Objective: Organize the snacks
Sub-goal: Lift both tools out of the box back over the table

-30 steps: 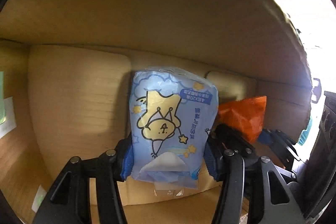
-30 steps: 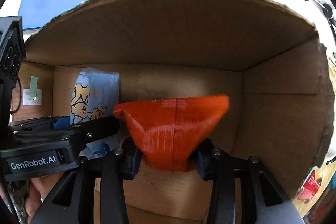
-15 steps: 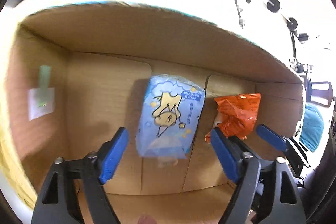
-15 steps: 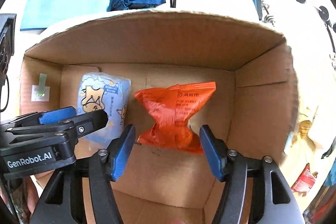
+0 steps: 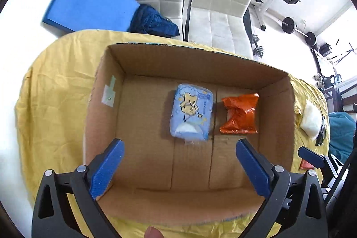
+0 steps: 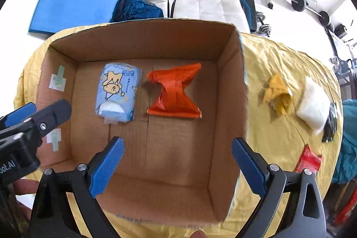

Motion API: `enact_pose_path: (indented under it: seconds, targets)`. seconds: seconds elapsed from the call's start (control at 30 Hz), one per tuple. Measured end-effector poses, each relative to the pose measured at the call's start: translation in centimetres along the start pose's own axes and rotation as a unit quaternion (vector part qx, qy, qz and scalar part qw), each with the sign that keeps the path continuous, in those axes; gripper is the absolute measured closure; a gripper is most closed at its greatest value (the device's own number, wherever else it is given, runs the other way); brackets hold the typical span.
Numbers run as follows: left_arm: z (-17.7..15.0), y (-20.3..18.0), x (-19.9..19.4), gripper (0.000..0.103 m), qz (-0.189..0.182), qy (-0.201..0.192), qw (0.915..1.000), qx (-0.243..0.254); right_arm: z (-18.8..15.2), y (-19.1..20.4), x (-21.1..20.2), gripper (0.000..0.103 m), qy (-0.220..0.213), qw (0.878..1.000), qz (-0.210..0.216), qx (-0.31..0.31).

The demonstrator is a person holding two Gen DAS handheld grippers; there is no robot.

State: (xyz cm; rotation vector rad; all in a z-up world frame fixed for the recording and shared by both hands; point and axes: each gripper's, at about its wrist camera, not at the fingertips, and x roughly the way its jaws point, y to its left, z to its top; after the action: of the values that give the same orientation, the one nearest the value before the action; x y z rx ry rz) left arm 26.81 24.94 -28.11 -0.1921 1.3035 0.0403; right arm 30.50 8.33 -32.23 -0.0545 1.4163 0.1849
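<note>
Inside the cardboard box, the blue packet and orange packet lie just beside each other. Both the left hand-held gripper and right hand-held gripper are held spread and empty. The yellow snack and white snack on the counter could be crushed if squeezed hard.

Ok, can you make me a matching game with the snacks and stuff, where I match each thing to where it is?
Things:
1. blue packet
2. orange bag
3. white pouch
4. yellow bag

Places:
A. on the yellow cloth, farthest right of these
B. in the cardboard box, on its left
C. on the cloth, just outside the box's right wall
D. in the box, right of the cartoon packet

Pairs: 1-B, 2-D, 3-A, 4-C
</note>
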Motion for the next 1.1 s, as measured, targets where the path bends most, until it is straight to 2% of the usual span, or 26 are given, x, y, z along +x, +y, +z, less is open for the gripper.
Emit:
enact_pose_path:
  seconds: [0.53,0.83,0.93,1.1]
  targets:
    - [-7.3,-2.8,-10.1,0.001,0.028,-0.069,0.9964,0.040,-9.0,0.1,-11.7,0.004,-0.082,0.997,0.014,0.003]
    - [-9.2,-4.1,-14.0,0.001,0.010,-0.091,0.9950,0.040,-11.9,-0.1,-15.3,0.004,-0.095,0.994,0.045,-0.002]
    - [-9.3,-5.5,-14.5,0.001,0.003,-0.096,0.9945,0.042,-12.5,-0.8,-16.0,0.004,-0.099,0.994,0.052,0.000]
    - [-9.0,-9.8,-14.0,0.001,-0.015,-0.085,0.9944,0.061,-13.2,-5.4,-16.4,0.004,-0.090,0.994,0.063,0.027]
